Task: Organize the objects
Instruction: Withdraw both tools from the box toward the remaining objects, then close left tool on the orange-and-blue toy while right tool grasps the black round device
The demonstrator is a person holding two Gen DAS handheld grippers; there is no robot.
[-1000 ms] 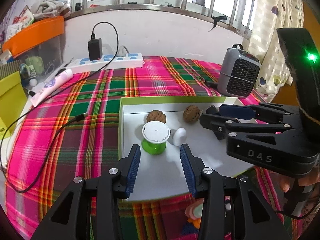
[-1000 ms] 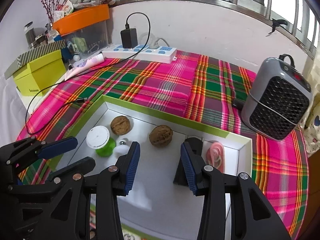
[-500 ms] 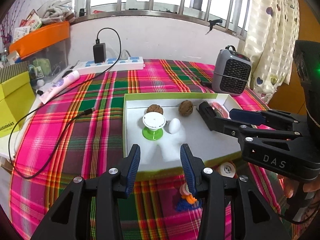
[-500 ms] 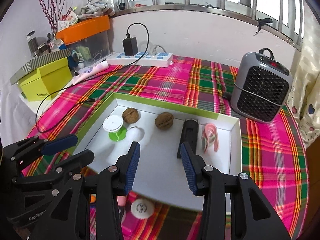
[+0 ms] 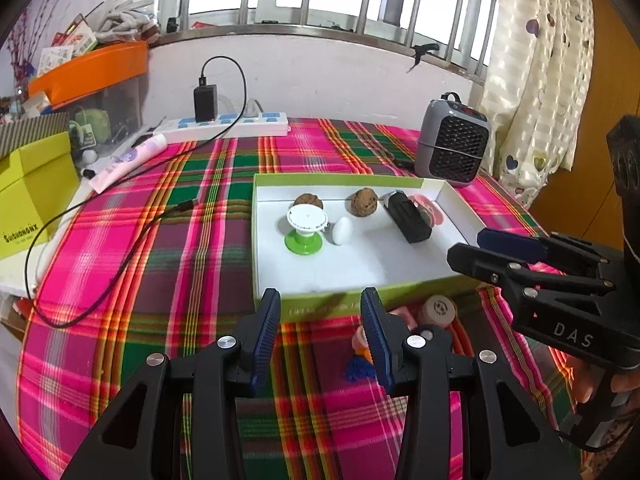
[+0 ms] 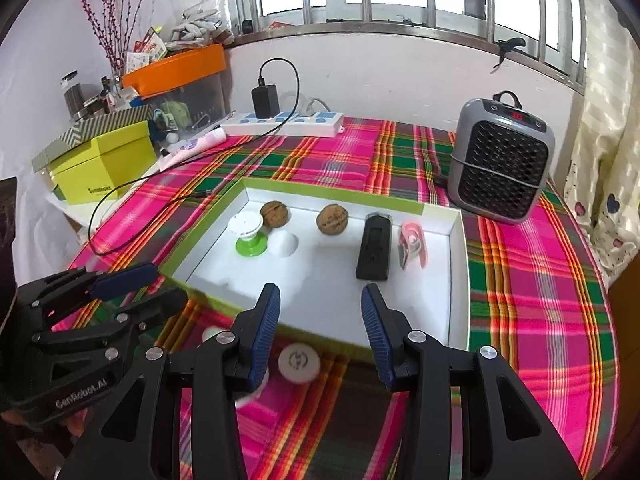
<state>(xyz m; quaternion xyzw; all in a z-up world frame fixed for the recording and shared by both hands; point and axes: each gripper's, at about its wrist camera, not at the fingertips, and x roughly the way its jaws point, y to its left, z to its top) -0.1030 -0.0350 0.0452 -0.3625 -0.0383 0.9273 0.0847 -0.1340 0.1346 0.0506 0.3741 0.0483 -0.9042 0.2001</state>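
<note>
Both black two-finger grippers — left [image 5: 320,316], right [image 6: 320,312] — have drawn back from the white green-rimmed cardboard tray [image 6: 456,280], jaws part-open and empty; the round white cap [image 6: 299,362] outside its near wall risks being nudged away.

Both tools are black plastic frames with silver screws and ribbed blue pads. The left tool [image 5: 320,312] reads "GenRobot.AI" on its side; the right tool [image 6: 320,308] reads "DAS".
</note>
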